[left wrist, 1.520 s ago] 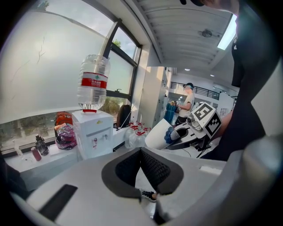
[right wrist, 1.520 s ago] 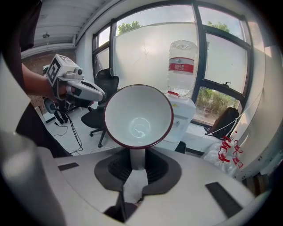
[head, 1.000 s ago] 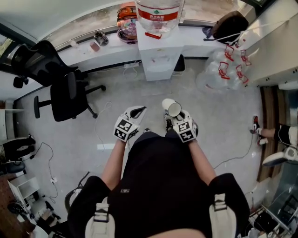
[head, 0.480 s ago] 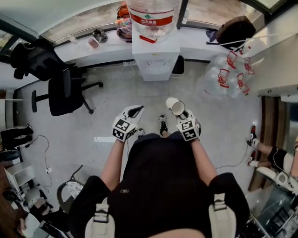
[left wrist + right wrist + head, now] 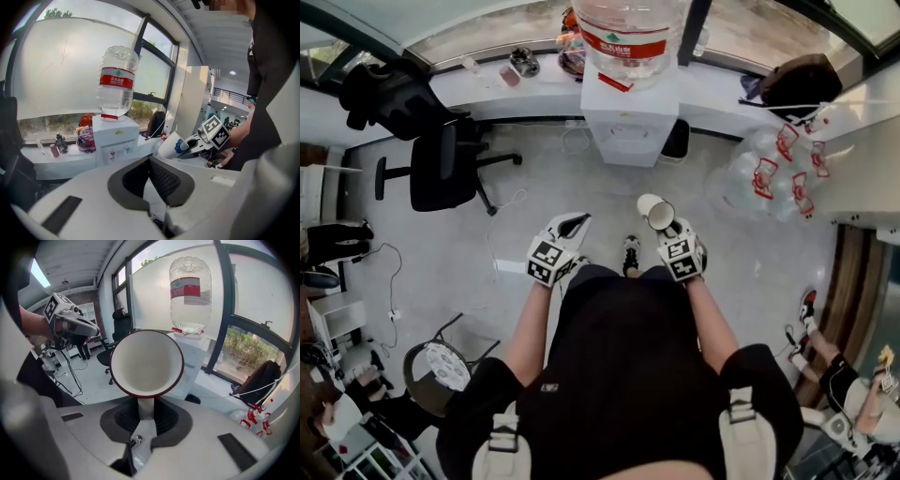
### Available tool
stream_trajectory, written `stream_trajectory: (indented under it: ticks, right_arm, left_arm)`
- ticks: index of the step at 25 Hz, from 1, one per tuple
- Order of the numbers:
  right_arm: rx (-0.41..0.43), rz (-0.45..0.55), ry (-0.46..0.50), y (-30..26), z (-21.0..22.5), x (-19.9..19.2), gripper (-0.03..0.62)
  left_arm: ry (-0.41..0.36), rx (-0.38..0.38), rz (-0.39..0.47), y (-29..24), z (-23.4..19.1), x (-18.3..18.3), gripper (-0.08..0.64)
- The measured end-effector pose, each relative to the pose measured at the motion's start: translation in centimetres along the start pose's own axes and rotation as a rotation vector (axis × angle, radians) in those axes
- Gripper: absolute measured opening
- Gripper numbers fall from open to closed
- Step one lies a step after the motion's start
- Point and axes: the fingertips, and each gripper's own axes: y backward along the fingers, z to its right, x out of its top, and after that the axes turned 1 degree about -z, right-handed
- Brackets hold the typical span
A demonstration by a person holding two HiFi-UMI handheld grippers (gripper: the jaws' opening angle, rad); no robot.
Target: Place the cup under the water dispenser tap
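Observation:
A white water dispenser [image 5: 628, 127] with a big clear bottle [image 5: 630, 37] on top stands against the window ledge, across open floor from me. A white cup [image 5: 655, 214] with a dark red rim lies on its side in my right gripper [image 5: 667, 231], which is shut on its handle. In the right gripper view the cup [image 5: 147, 363] faces the camera above the jaws of the right gripper [image 5: 146, 404], with the dispenser [image 5: 194, 355] behind it. My left gripper [image 5: 574, 225] is held beside it, shut and empty; its view shows the left gripper [image 5: 150, 161], the dispenser [image 5: 115, 138] and the cup [image 5: 168, 144].
A black office chair [image 5: 441, 173] stands left of the dispenser. The window ledge [image 5: 502, 89] carries small items and a dark bag [image 5: 802, 80]. Clear sacks of empty bottles [image 5: 773, 169] lie on the right. Cables cross the floor; another person's feet [image 5: 811, 309] show at the right.
The person carrying the grippers has stepped over the floor and the view has swung, with the chair now further left. The cup stays in the right gripper; both grippers keep their pose.

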Motion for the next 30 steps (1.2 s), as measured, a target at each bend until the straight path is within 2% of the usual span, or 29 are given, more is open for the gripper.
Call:
stream_trajectory:
  ticks: [7, 13, 19, 27, 30]
  right_arm:
    - [0.063, -0.005, 0.065, -2.4, -0.1, 0.5, 0.038]
    - [0.104, -0.025, 0.076, -4.0, -0.1, 0.5, 0.038]
    - [0.103, -0.059, 0.032, -6.0, 0.8, 1.0, 0.038]
    - [0.075, -0.141, -0.002, -10.2, 3.6, 0.4, 0.038]
    - [0.066, -0.162, -0.011, -11.5, 4.1, 0.2, 0.038]
  left_arm:
    - [0.069, 0.101, 0.017, 2.3, -1.1, -1.4, -0.008]
    - [0.126, 0.146, 0.029, 3.4, -1.1, -2.1, -0.008]
    - [0.187, 0.117, 0.031, 2.3, -2.0, -3.3, -0.008]
    - [0.209, 0.069, 0.048, -2.2, -5.2, -3.5, -0.008]
    - [0.214, 0.040, 0.023, -3.1, -5.7, -4.1, -0.008]
